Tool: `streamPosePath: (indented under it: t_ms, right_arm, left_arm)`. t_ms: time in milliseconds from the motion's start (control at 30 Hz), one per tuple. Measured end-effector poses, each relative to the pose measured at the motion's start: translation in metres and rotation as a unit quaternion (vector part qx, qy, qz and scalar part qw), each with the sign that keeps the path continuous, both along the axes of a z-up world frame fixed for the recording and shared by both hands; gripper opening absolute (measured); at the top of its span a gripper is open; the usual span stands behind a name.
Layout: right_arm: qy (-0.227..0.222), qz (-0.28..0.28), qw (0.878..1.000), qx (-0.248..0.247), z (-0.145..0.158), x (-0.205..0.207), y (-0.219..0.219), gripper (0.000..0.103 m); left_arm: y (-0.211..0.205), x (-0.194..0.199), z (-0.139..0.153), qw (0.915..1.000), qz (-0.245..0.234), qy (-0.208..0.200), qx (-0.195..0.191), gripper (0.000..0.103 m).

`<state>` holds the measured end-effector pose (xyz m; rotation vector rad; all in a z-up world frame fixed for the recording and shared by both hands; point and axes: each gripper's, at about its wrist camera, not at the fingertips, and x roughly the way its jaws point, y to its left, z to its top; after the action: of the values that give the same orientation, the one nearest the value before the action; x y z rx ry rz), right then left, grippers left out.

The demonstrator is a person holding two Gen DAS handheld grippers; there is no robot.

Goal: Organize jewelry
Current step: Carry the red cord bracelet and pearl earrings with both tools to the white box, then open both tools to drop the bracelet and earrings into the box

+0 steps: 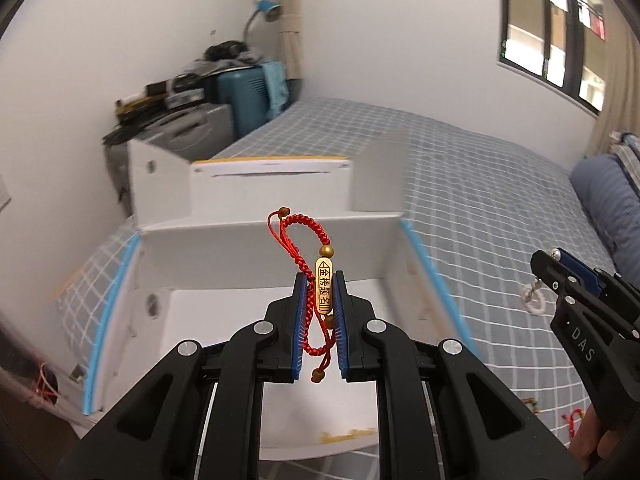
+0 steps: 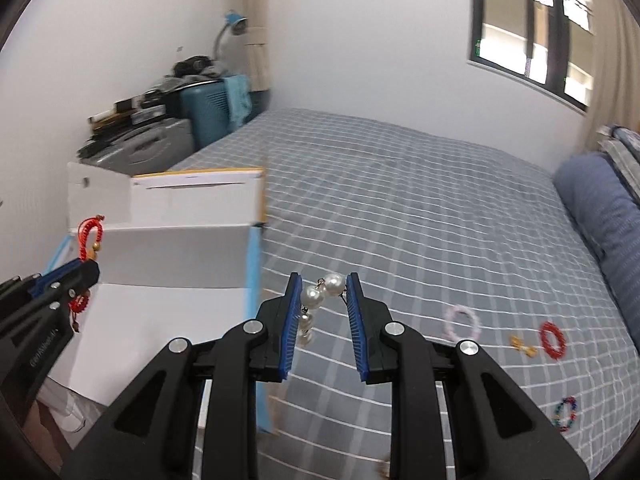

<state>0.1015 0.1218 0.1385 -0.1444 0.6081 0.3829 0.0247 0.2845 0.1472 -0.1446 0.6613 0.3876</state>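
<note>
Tongs [image 1: 323, 280] pinch braided red cord bracelet [image 1: 310, 248] — oblong gold charm [image 1: 323, 287].

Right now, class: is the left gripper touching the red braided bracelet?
Touching. The left wrist view shows the left gripper with both blue pads pressed against the red braided bracelet's gold charm.

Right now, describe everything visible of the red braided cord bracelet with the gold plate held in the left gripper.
The red braided cord bracelet is knotted red cord carrying an oblong gold-coloured plate engraved with characters, with a round gold-brown bead at each end of the plate and small beads on the loose cord tails. The left gripper is shut on it, blue pads pressing the plate upright. One loop stands above the fingertips, another hangs below. It is held over the open white cardboard box, touching nothing else.
</note>
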Motion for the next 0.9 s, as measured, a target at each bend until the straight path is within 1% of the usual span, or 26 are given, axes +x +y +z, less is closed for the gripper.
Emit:
streamPosePath:
  t_ms: [67,233,367,500,667,800,867,900]
  right_arm:
    - [0.006,0.017,1.0,0.0,-0.005,-0.001,0.023,0.022]
    - [0.031,0.042,0.999,0.002,-0.026,-0.005,0.06,0.022]
    - [0.047,0.051,0.997,-0.017,-0.047,-0.007,0.081,0.022]
    - [0.068,0.051,0.996,-0.029,-0.064,-0.005,0.089,0.022]
    - [0.098,0.046,0.994,-0.03,-0.077,0.003,0.094,0.022]
    - [0.105,0.045,0.993,-0.033,-0.081,0.002,0.094,0.022]
    - [0.106,0.046,0.993,-0.035,-0.082,0.001,0.096,0.023]
    - [0.106,0.046,0.993,-0.033,-0.081,0.001,0.096,0.023]
  left_arm:
    - [0.017,-0.007,-0.006,0.9999,0.015,0.003,-0.006,0.012]
    - [0.05,-0.02,-0.03,0.9987,0.042,0.024,-0.016,0.012]
    - [0.072,-0.022,-0.052,0.997,0.051,0.047,-0.034,0.012]
    - [0.087,-0.02,-0.069,0.9946,0.061,0.068,-0.048,0.012]
    - [0.091,-0.015,-0.084,0.9927,0.059,0.091,-0.054,0.012]
    - [0.094,-0.014,-0.087,0.9923,0.06,0.091,-0.059,0.013]
    - [0.093,-0.014,-0.087,0.9923,0.061,0.093,-0.055,0.013]
    - [0.092,-0.013,-0.087,0.9924,0.06,0.094,-0.053,0.016]
